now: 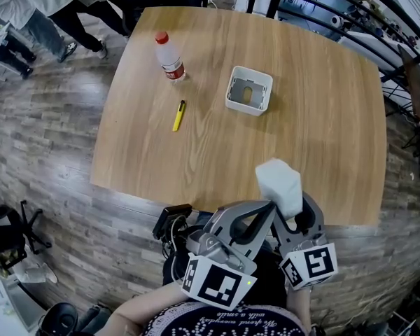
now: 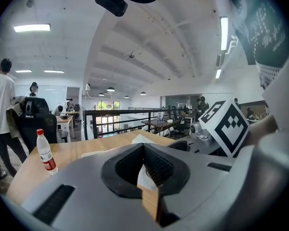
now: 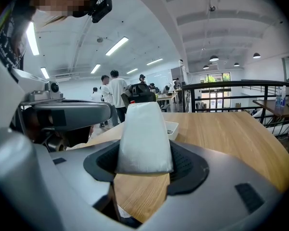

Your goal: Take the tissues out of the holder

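Note:
A white square tissue holder (image 1: 248, 91) stands empty on the wooden table (image 1: 322, 131), past its middle. My right gripper (image 1: 288, 203) hovers over the table's near edge, shut on a white pack of tissues (image 1: 280, 182) that sticks up between its pads. In the right gripper view the tissues (image 3: 143, 138) fill the jaws, and the holder (image 3: 172, 128) shows just behind them. My left gripper (image 1: 264, 214) sits beside the right one, its jaws shut with nothing in them. In the left gripper view the black pads (image 2: 156, 165) meet at the tip.
A plastic water bottle (image 1: 169, 56) with a red cap stands at the table's far left, with a yellow pen (image 1: 179, 115) lying nearer to me. People stand on the floor beyond the far left corner (image 1: 42, 12). A black railing (image 1: 336, 5) runs past the far right.

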`<action>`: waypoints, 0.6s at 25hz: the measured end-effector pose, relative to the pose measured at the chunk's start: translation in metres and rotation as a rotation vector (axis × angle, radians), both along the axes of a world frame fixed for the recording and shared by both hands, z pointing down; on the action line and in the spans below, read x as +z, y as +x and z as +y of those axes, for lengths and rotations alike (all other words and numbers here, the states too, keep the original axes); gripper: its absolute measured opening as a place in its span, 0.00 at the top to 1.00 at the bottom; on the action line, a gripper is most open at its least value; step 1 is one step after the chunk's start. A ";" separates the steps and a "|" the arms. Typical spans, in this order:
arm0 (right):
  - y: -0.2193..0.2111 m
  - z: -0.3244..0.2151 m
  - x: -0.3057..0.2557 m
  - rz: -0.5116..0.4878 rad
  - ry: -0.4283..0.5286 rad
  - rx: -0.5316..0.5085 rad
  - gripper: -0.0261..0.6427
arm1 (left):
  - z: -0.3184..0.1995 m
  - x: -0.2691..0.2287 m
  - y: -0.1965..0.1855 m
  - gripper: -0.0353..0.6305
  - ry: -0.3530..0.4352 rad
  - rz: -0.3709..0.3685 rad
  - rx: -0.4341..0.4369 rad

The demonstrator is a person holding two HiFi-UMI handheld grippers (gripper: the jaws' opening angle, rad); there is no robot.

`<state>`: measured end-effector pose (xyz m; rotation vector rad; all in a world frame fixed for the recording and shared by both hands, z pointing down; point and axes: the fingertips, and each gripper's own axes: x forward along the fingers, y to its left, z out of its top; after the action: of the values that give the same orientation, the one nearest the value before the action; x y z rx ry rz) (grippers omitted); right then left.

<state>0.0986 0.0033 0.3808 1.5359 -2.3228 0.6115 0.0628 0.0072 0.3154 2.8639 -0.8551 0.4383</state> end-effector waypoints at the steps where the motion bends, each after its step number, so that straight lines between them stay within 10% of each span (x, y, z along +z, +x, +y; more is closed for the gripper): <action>1: -0.001 -0.001 0.000 0.000 0.000 -0.001 0.56 | 0.000 0.000 0.000 0.94 -0.002 0.000 0.004; 15: -0.014 -0.008 0.000 -0.001 0.000 -0.014 0.56 | -0.007 0.002 -0.010 0.94 -0.007 0.004 -0.004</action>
<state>0.0844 -0.0045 0.3808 1.5183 -2.3322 0.6086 0.0532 0.0006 0.3175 2.8548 -0.8566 0.4344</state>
